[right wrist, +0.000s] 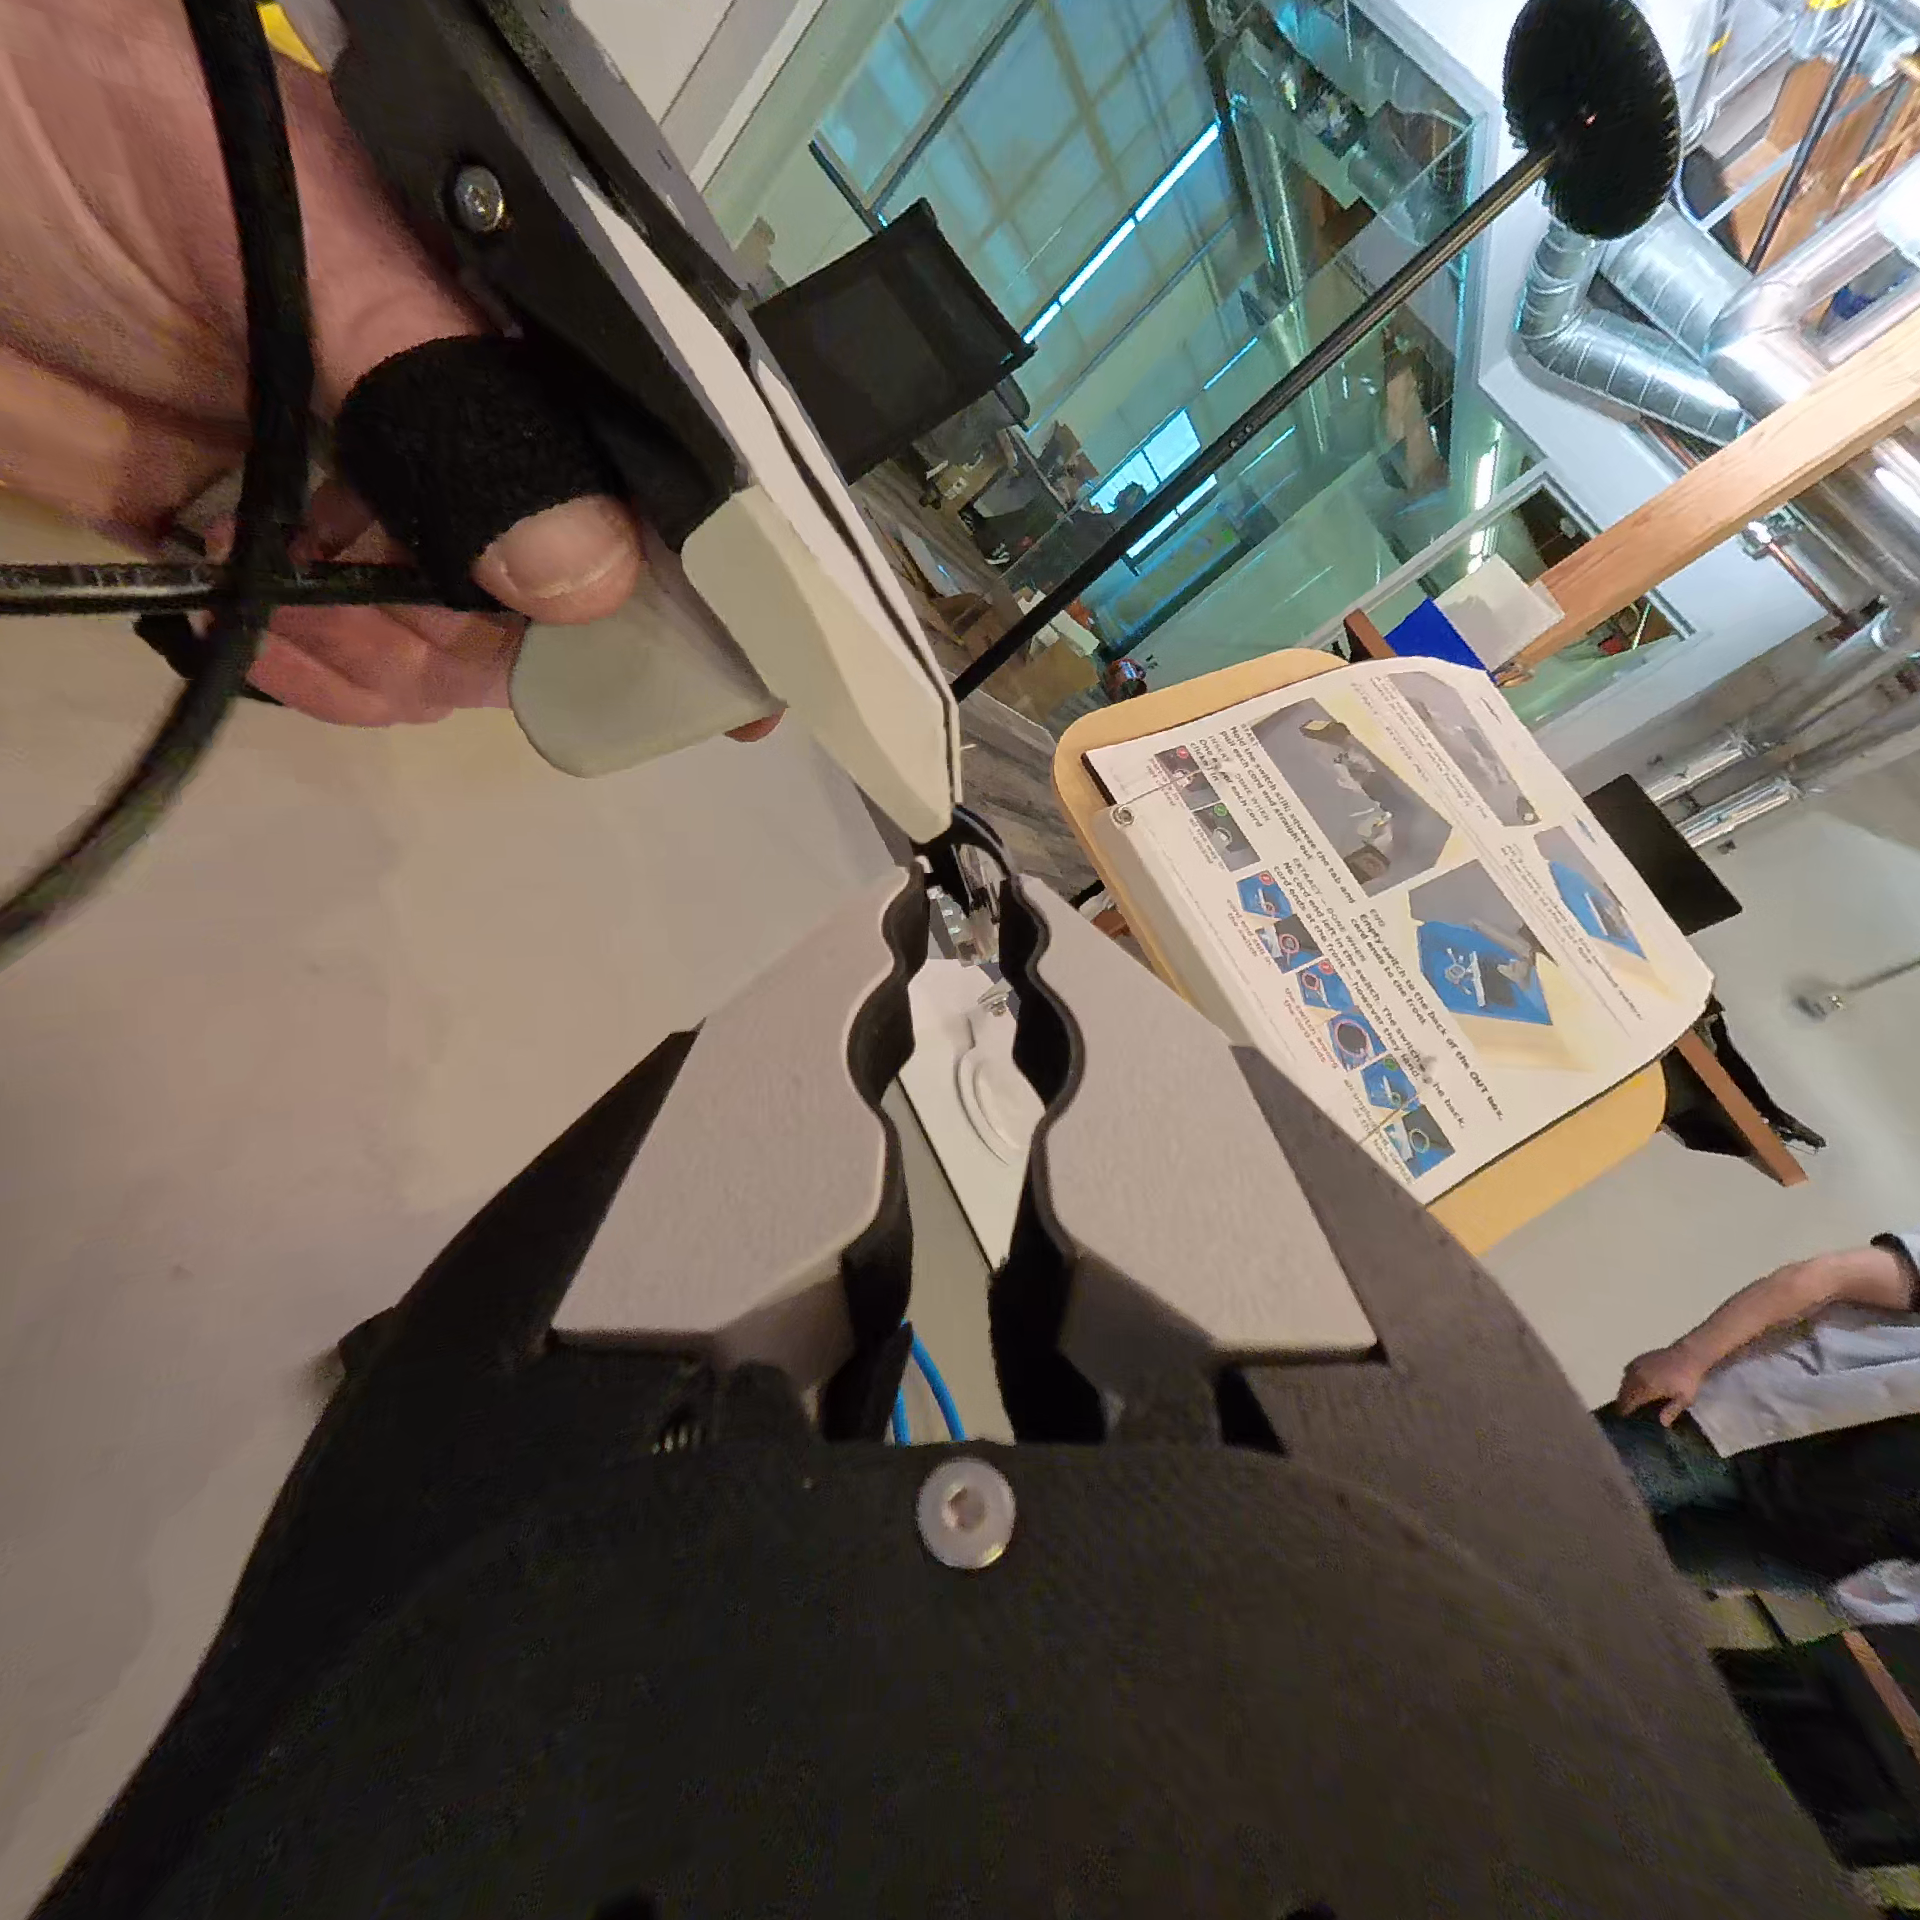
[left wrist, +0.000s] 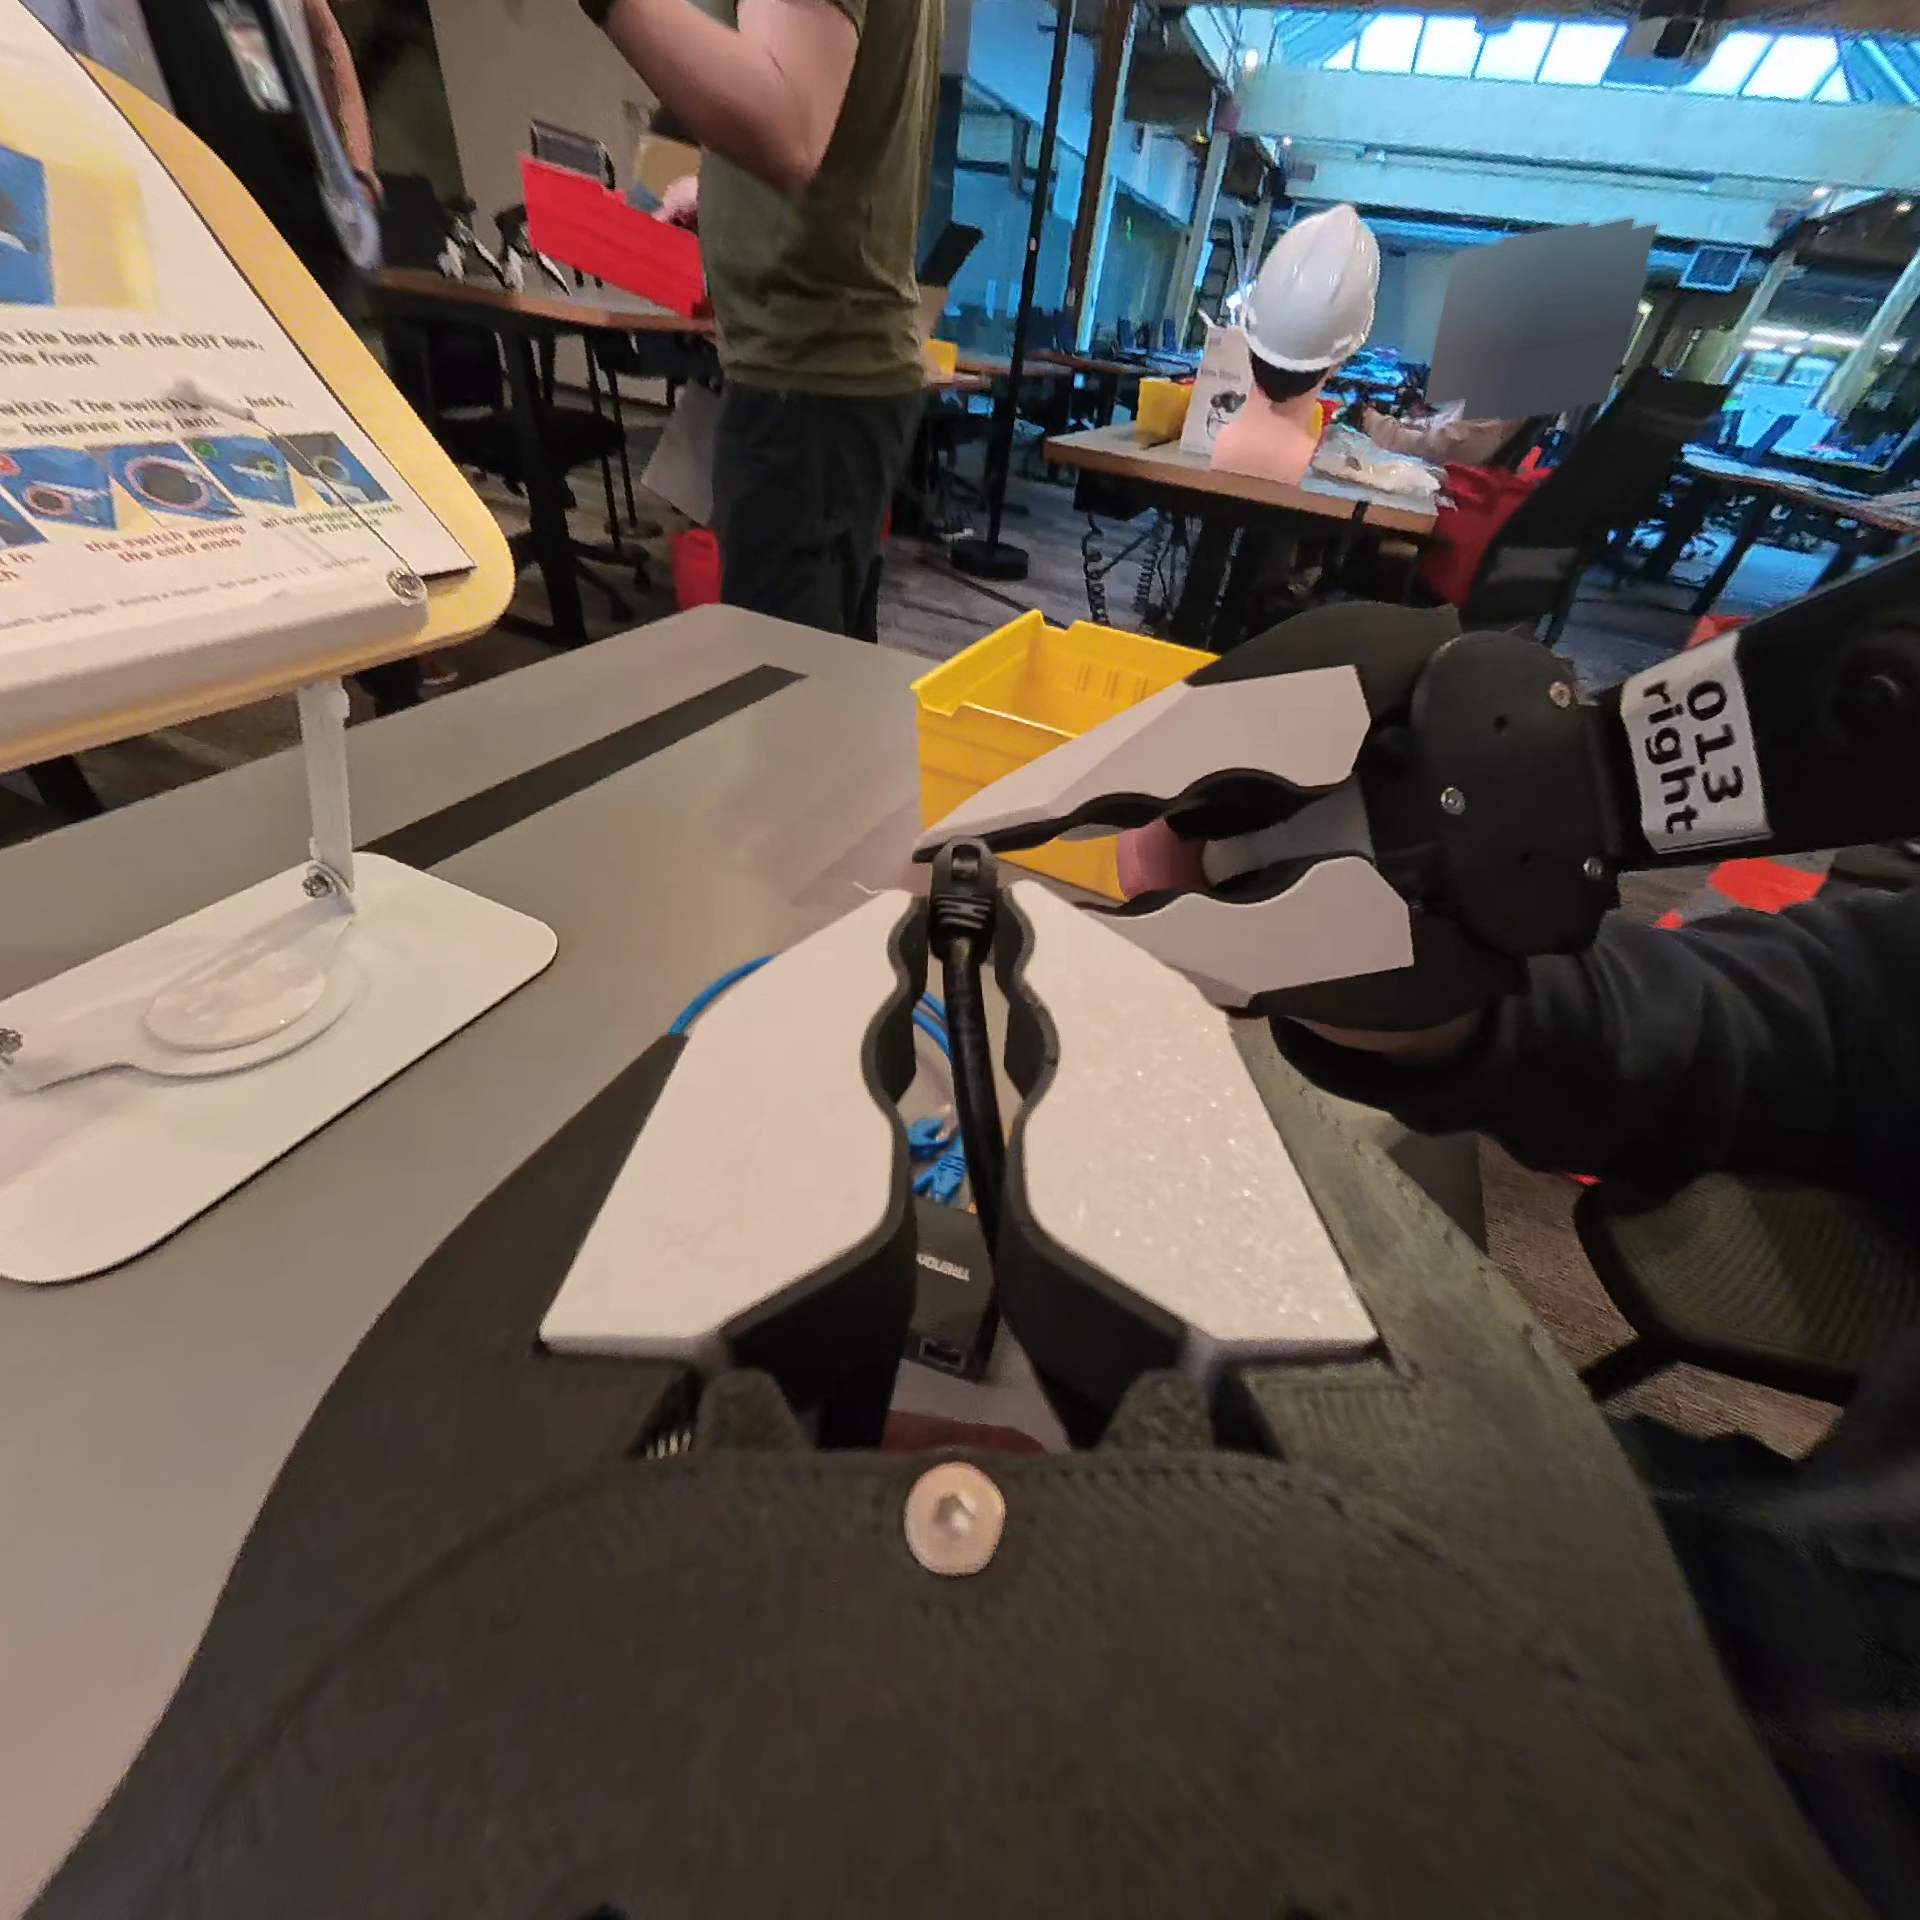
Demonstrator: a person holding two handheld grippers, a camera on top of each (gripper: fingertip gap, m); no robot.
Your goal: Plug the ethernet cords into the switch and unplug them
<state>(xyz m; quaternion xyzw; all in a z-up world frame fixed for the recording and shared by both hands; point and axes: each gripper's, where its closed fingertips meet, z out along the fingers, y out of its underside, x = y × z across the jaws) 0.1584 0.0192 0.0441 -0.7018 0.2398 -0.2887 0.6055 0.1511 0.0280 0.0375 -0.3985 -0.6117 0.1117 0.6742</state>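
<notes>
Grippers met above the grey table (left wrist: 208, 1299): left gripper (left wrist: 961, 904) clamped the black ethernet cord (left wrist: 977, 1081) behind its clear plug (right wrist: 961, 914); right gripper (right wrist: 961, 914) pinched that plug. Black switch (left wrist: 951, 1299) sat below.

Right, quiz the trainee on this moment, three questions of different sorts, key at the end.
1. True or false: the left gripper holds a blue cord.
2. The bin behind the right gripper is: A red, B yellow, C green.
3. Fill in: the clear thing between the right gripper's jaws is the cord's ____.

Key:
1. False. The cord in its jaws is black.
2. B.
3. plug.
</notes>
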